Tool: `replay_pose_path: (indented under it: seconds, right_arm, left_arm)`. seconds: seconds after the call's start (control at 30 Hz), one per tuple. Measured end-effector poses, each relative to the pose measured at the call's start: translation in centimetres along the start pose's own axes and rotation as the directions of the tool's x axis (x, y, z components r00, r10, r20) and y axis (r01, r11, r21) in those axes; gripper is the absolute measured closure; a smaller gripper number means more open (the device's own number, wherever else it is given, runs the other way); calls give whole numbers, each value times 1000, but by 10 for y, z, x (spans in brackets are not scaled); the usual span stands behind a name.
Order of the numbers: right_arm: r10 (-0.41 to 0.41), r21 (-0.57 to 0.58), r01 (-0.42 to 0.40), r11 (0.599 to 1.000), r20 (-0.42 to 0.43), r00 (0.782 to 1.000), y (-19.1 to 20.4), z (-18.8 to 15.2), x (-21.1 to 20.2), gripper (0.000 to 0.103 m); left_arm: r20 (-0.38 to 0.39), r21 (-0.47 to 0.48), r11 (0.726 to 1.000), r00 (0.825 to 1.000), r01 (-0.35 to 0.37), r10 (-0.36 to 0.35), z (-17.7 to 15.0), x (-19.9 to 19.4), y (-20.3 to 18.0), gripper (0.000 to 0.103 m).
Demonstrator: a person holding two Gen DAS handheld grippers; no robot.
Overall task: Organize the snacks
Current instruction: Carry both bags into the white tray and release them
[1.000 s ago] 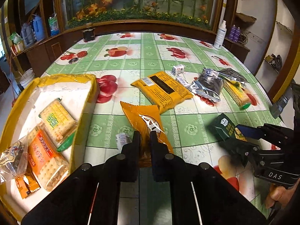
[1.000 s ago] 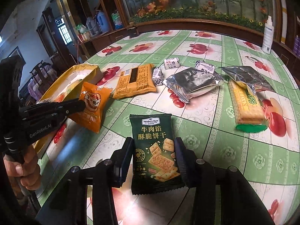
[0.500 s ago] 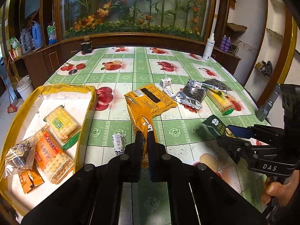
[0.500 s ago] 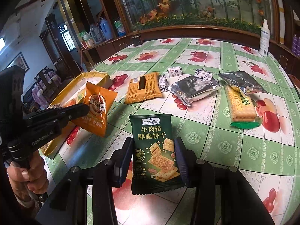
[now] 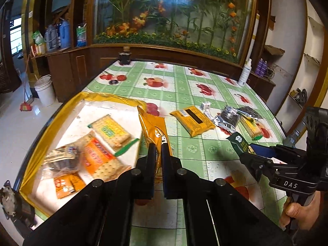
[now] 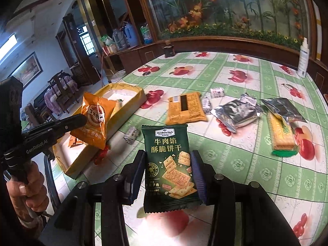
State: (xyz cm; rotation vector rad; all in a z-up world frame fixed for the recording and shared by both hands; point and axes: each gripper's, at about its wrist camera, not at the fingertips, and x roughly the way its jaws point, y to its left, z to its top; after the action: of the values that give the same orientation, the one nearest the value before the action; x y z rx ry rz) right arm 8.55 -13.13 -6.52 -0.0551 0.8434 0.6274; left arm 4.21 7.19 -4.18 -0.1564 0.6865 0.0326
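Note:
My left gripper [image 5: 157, 150] is shut on an orange snack packet [image 5: 152, 131] and holds it in the air at the right rim of the yellow tray [image 5: 61, 114]; the packet also shows in the right wrist view [image 6: 95, 121]. My right gripper [image 6: 168, 162] is shut on a dark green cracker packet [image 6: 167, 153], lifted above the table; it also shows in the left wrist view [image 5: 238, 141]. The tray holds several cracker and snack packets [image 5: 110, 130].
On the green fruit-print tablecloth [image 6: 235, 164] lie a yellow-brown packet [image 6: 184, 107], two silver foil packets [image 6: 235, 112], a yellow cracker pack [image 6: 280, 131] and small wrapped sweets [image 6: 131, 135]. A white spray bottle [image 6: 303, 61] stands at the far edge.
Both grippers have risen with their packets. The left one has carried the orange packet leftward to the tray's rim. The right one still holds the green packet, now higher above the table.

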Motion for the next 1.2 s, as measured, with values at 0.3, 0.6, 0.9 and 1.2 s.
replay_pose_path:
  seconds: [0.3,0.6,0.9,1.2]
  right_arm:
    - [54,-49,-54,997,2,999,36,12,11,57]
    - [82,-105,-82,991,-8,997,66,22,22,57]
    - [95,-137,-97,986,-21,995,87,26,31,57]
    - [128,-156,-131,979,-31,991,106,35,46,58]
  left_arm:
    - [38,-71,996,997,-58,61,3,-16,37,100]
    - [60,-129,987,993,-93,101,1,-27,66,100]
    - [69,-173,980,991,-99,113,-4,-34,87,100]
    - [70,-206,973,990,-107,124,-9,-35,103,100]
